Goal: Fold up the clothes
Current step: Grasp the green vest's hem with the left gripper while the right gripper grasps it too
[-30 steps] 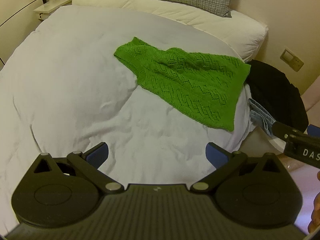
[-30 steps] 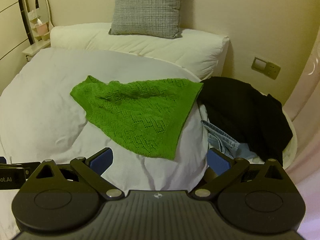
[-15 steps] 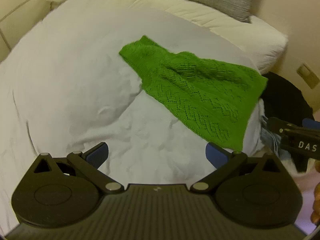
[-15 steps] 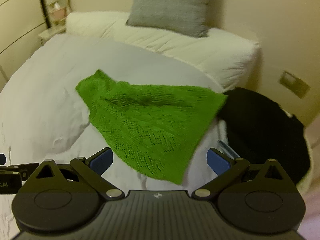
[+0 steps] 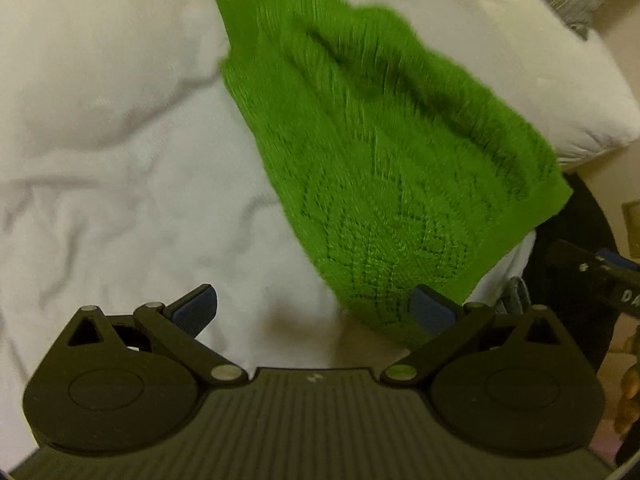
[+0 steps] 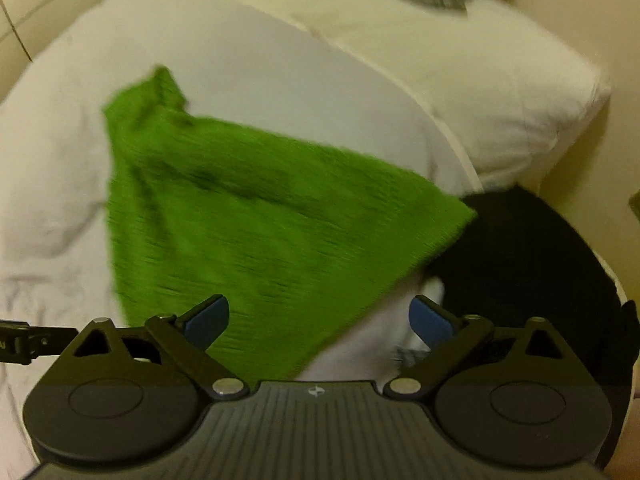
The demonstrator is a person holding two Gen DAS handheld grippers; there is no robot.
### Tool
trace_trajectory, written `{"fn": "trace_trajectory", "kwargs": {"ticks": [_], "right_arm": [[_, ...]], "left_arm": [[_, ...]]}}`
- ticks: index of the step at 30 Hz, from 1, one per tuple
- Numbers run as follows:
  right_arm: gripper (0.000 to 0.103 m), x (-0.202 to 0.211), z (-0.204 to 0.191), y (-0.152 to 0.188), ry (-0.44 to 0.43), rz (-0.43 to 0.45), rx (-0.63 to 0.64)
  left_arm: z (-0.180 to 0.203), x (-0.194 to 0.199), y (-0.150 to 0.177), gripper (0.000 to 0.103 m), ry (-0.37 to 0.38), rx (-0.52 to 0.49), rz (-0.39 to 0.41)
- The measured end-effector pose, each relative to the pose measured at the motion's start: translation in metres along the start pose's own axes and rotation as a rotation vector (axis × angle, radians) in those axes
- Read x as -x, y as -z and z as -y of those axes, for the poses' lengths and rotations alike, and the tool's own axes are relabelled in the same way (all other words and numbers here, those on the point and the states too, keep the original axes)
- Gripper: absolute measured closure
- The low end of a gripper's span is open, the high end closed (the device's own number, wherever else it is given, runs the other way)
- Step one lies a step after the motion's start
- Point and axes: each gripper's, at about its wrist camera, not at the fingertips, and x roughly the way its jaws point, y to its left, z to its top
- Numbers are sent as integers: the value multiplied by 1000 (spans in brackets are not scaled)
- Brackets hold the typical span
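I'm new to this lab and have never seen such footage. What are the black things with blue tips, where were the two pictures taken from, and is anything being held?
They are two hand-held grippers, one in each of a person's hands, each carrying a camera that looks along its blue fingers. One picture is from the left gripper, the other from the right gripper. Both look down on a bed where a green knitted garment lies, beside a black garment. Nothing is held: the left jaws are open, the right ones closing over the green hem.
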Motion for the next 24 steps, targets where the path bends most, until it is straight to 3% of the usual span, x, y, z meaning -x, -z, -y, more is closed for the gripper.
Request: {"fn": "trace_trajectory", "kwargs": {"ticks": [5,12,19,21,22,23,24], "right_arm": [[12,-38,52,-7,-18,-82,-73],[11,-65,99,-16,-138,-69,-255],[9,-96,122,-21,-222,-35,-392],[13,-107,125,-25,-273,-35,-436],[30,-111,126,-25,-322,-47,-440],[49,-115,126,-26,-362,-60,-444],[53,-116,124,-26,-377,-78,-452]], "left_arm": [[-9,-47,6,5,108,182,-51],[-20,-92,17,5,161,375,-98],[-16,-110,22,4,185,454,-76],[-11,-104,21,19,185,422,-49],[-8,-100,21,27,185,399,-34],[-4,-93,21,45,187,372,-13],[-2,-85,21,60,192,355,7]]}}
